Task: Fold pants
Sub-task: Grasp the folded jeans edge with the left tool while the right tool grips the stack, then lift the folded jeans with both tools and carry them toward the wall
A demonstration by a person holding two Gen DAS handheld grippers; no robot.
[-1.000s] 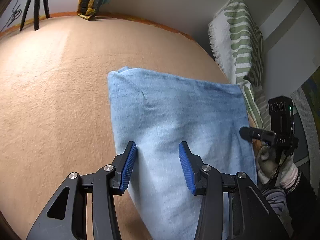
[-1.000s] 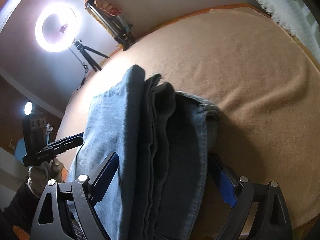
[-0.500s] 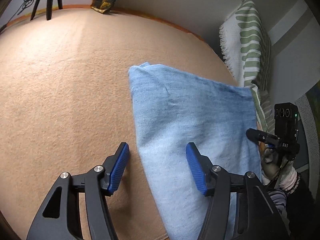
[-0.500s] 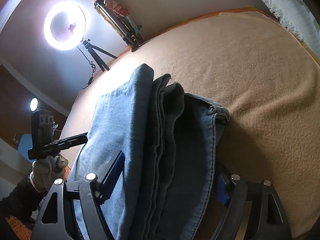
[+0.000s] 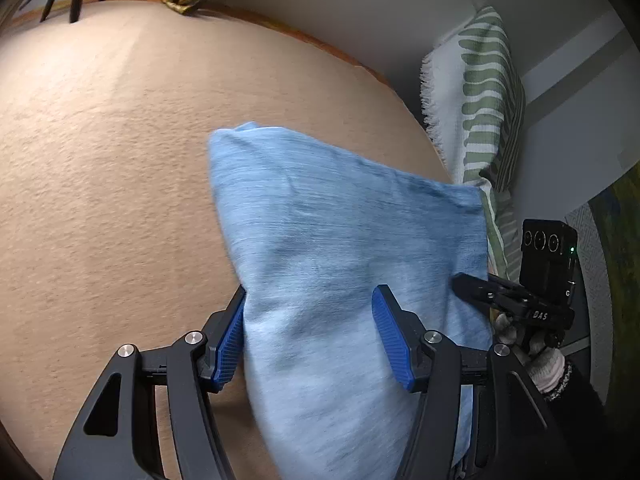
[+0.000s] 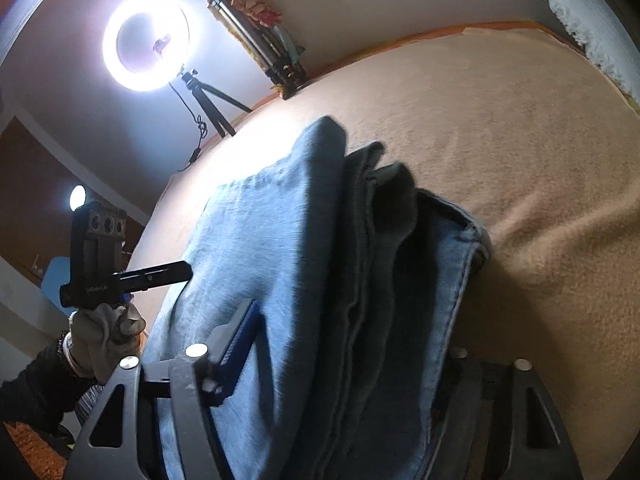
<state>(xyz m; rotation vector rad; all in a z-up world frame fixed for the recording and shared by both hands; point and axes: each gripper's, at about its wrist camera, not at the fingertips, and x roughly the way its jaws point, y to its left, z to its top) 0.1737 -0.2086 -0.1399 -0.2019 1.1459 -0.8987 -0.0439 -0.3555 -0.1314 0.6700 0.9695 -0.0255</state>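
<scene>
So the pants point(image 5: 352, 264) are light blue denim, already folded into a thick stack, lying on a bed covered with a tan fuzzy blanket point(image 5: 120, 200). From the right wrist view you can see the layered edges of the fold really well, a bunch of denim plies stacked side by side with a hem or waistband edge on the right. The left tool point(image 5: 310, 338) is sitting over the near end of the stack, its blue pads spread apart: the left pad is right against the side edge of the fabric and the right pad rests on top of the denim, so it looks released, straddling rather than pinching. Its jaws have just been opening earlier in the last second and then held. The right tool point(image 6: 344, 364) has the folded stack between its fingers, and its jaws have just been closing in on it; the left pad is up against the denim, but the right finger is buried in shadow behind the fabric, so I honestly can't tell if it's actually clenching yet. Each view catches the other tool held in a gloved hand point(image 6: 106, 334). There's a ring light point(image 6: 146, 40) on a small tripod at the far edge, and a green-and-white striped pillow point(image 5: 480, 104) by the wall.
</scene>
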